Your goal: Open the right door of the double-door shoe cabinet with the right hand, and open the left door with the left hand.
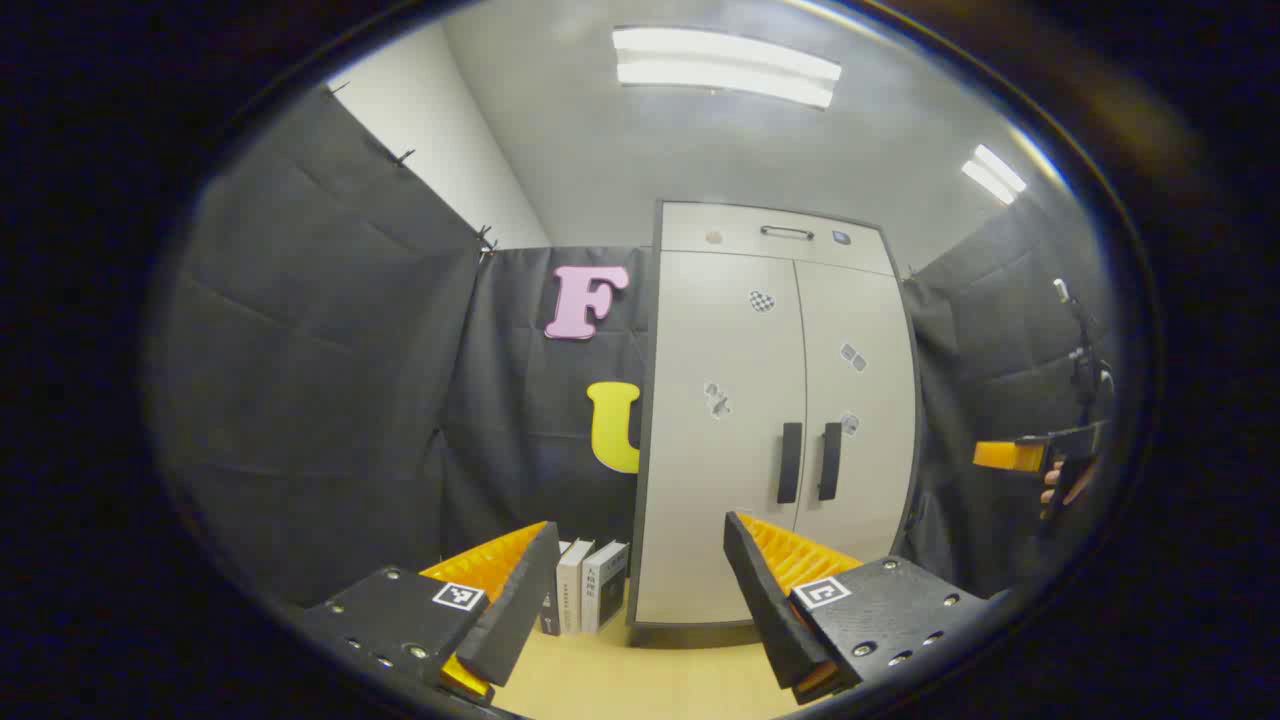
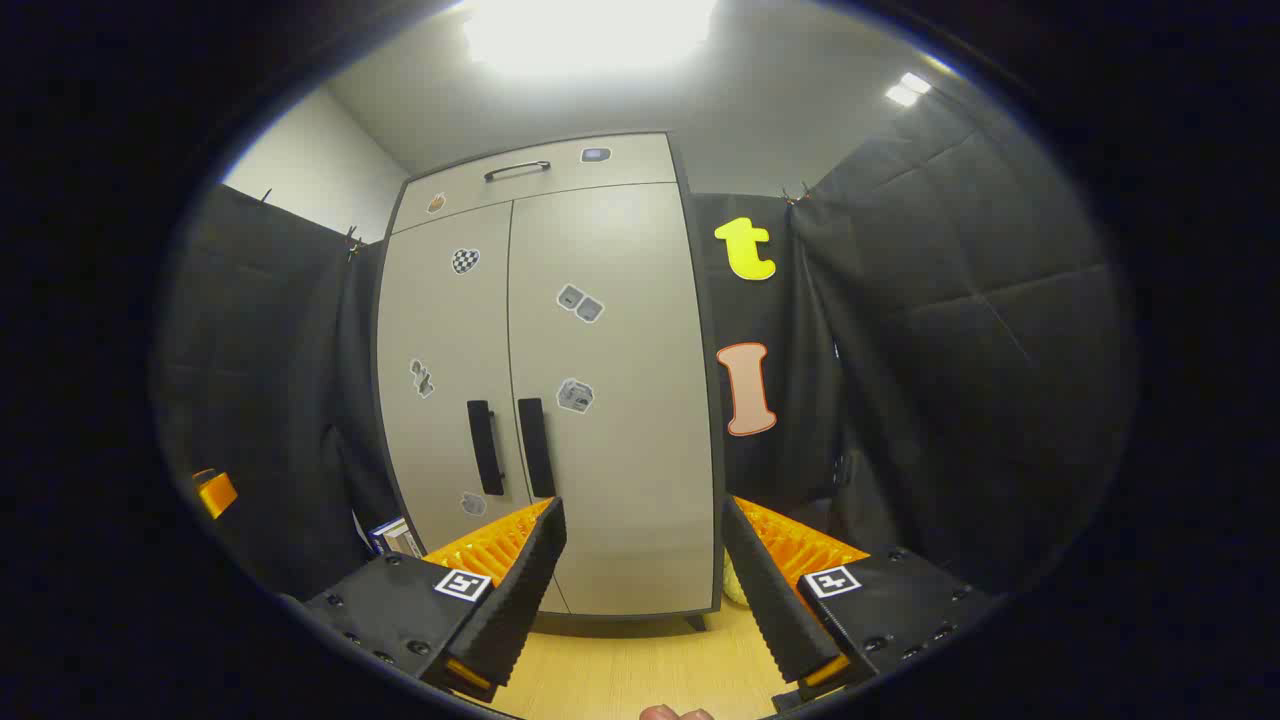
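I am holding both grippers up in front of the shoe cabinet [image 1: 775,420], with both of its doors shut and neither handle touched yet.

Starting on my left: my left gripper [image 1: 640,585] is standing wide open, its fingers spread and nothing between them. From it, the left door [image 1: 715,430] is lying straight ahead and a little to the right, and the left door handle [image 1: 789,462] is sitting above my right finger, well apart from it. That handle is a dark upright bar, its long axis running vertically, just beside the seam between the doors. A few books [image 1: 585,597] are standing on the floor just left of the cabinet.

Moving right: my right gripper [image 2: 640,580] is also gaping wide and holding nothing. The right door [image 2: 610,400] is facing it straight ahead, and the right door handle [image 2: 535,447] is standing upright above my left finger, up and slightly left of the gap. I judge this gripper to be the nearer one to its handle, so it should go forward and up-left first, fingers closing across the bar from its two sides.
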A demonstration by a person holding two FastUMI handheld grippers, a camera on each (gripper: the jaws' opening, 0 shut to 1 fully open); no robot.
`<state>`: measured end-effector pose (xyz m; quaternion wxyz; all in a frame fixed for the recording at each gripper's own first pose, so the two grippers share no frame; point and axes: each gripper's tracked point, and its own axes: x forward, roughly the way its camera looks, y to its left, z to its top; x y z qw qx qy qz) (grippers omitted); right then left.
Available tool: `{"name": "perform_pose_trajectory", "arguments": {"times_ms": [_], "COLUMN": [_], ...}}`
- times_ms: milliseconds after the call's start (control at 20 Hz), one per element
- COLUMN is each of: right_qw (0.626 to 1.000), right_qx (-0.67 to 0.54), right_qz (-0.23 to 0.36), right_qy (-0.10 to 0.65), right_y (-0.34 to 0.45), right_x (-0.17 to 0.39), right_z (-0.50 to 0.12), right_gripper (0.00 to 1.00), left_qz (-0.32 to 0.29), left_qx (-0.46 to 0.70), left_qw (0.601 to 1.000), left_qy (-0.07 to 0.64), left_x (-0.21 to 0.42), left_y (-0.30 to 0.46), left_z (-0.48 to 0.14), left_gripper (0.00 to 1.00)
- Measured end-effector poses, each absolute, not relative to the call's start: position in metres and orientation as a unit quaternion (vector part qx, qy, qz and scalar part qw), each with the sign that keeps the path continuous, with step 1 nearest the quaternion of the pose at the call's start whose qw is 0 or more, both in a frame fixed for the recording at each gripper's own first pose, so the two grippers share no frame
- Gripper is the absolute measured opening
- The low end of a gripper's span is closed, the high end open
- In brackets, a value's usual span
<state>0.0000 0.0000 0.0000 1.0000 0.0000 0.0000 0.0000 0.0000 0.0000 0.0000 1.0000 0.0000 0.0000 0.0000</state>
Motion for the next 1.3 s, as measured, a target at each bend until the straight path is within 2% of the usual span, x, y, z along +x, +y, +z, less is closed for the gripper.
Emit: {"name": "perform_pose_trajectory", "arguments": {"times_ms": [150, 400, 850, 900, 1050, 1100, 1150, 1300], "right_qw": [1.0, 1.0, 0.996, 0.995, 0.991, 0.989, 0.988, 0.987], "right_qx": [0.005, -0.004, -0.01, -0.002, 0.016, 0.022, 0.026, 0.02], "right_qz": [0.012, 0.021, 0.075, 0.091, 0.125, 0.135, 0.143, 0.154], "right_qy": [0.002, 0.016, 0.04, 0.041, 0.047, 0.052, 0.054, 0.048], "right_y": [0.007, 0.011, 0.029, 0.035, 0.051, 0.057, 0.063, 0.077], "right_x": [0.004, 0.018, 0.069, 0.076, 0.095, 0.101, 0.108, 0.13], "right_z": [0.001, -0.005, 0.002, 0.004, 0.007, 0.009, 0.012, 0.026], "right_gripper": [0.98, 0.98, 0.98, 0.93, 0.98, 0.93, 0.98, 0.98], "left_qz": [-0.006, -0.011, 0.072, 0.076, 0.099, 0.106, 0.108, 0.099], "left_qx": [0.033, 0.012, -0.026, -0.029, -0.038, -0.042, -0.047, -0.053], "left_qw": [0.999, 1.0, 0.996, 0.995, 0.992, 0.991, 0.99, 0.99], "left_qy": [-0.004, 0.01, 0.053, 0.052, 0.063, 0.067, 0.075, 0.087], "left_x": [0.0, 0.0, 0.008, 0.009, 0.012, 0.014, 0.014, 0.016], "left_y": [-0.011, -0.026, -0.015, -0.019, -0.029, -0.034, -0.039, -0.054], "left_z": [0.003, -0.008, -0.018, -0.017, -0.028, -0.034, -0.04, -0.048], "left_gripper": [0.95, 0.95, 0.95, 0.95, 0.94, 0.96, 0.95, 0.95]}}
